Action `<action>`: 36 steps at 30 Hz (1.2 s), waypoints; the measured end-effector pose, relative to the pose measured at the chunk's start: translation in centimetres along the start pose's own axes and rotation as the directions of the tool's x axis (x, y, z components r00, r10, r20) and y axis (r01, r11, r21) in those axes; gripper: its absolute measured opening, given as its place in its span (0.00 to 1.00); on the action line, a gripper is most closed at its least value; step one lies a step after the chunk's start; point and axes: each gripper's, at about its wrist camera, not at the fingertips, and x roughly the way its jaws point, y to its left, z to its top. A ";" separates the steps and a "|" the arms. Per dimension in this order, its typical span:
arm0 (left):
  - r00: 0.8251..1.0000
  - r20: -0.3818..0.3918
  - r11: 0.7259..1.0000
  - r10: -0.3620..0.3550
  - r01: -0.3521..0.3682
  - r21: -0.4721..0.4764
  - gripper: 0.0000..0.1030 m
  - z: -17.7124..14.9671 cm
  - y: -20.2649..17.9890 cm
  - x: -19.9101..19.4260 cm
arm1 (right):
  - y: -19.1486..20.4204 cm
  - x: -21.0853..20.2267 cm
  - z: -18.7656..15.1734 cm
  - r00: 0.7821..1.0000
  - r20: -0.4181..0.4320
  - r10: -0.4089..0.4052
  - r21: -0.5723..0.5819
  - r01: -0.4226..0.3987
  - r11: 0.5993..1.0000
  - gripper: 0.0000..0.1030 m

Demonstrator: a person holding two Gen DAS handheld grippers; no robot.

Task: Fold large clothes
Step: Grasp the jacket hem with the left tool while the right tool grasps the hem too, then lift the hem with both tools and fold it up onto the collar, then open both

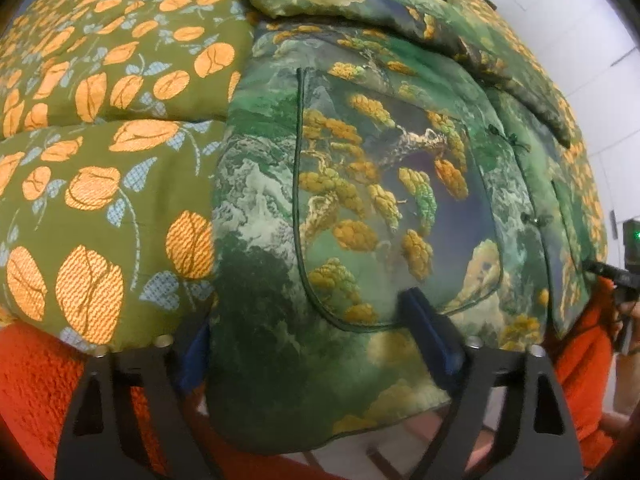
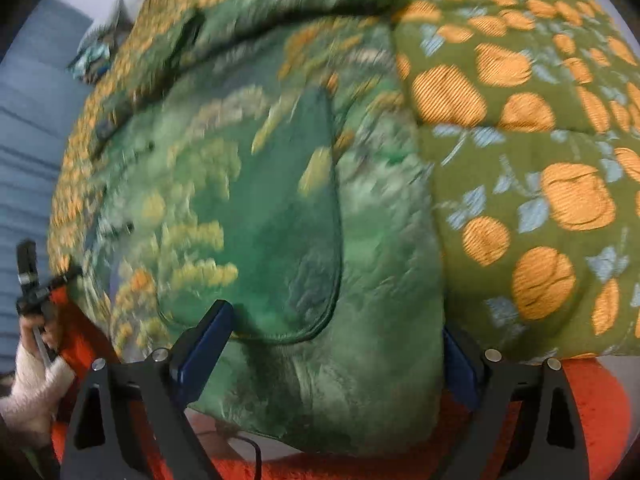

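Green landscape-print padded jacket spread on an olive quilt with orange flowers, hem overhanging an orange blanket, left gripper and right gripper each spread wide astride the hem, patch pocket contents hidden

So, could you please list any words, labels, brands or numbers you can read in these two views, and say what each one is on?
None can be read.
The green jacket and the orange-flowered quilt carry only woven patterns.
The black device at the left view's edge shows a green light, no legible text.
The right view is motion-blurred.
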 end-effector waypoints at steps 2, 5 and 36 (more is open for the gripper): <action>1.000 -0.017 1.000 0.006 -0.006 -0.005 0.64 -0.3 0.4 -0.4 | 0.4 0.0 -0.1 1.000 -0.018 -0.002 -0.022 0.002 1.000 0.85; 0.998 -0.055 1.000 0.021 -0.021 -0.008 0.53 -0.3 0.7 -1.3 | 0.7 -0.4 -0.2 0.999 -0.040 -0.002 -0.040 0.001 0.999 0.78; 0.977 0.034 0.977 -0.208 0.209 -0.029 0.09 -5.5 2.5 -14.3 | 0.9 -8.9 -3.1 0.948 0.047 0.316 0.086 -0.319 0.944 0.13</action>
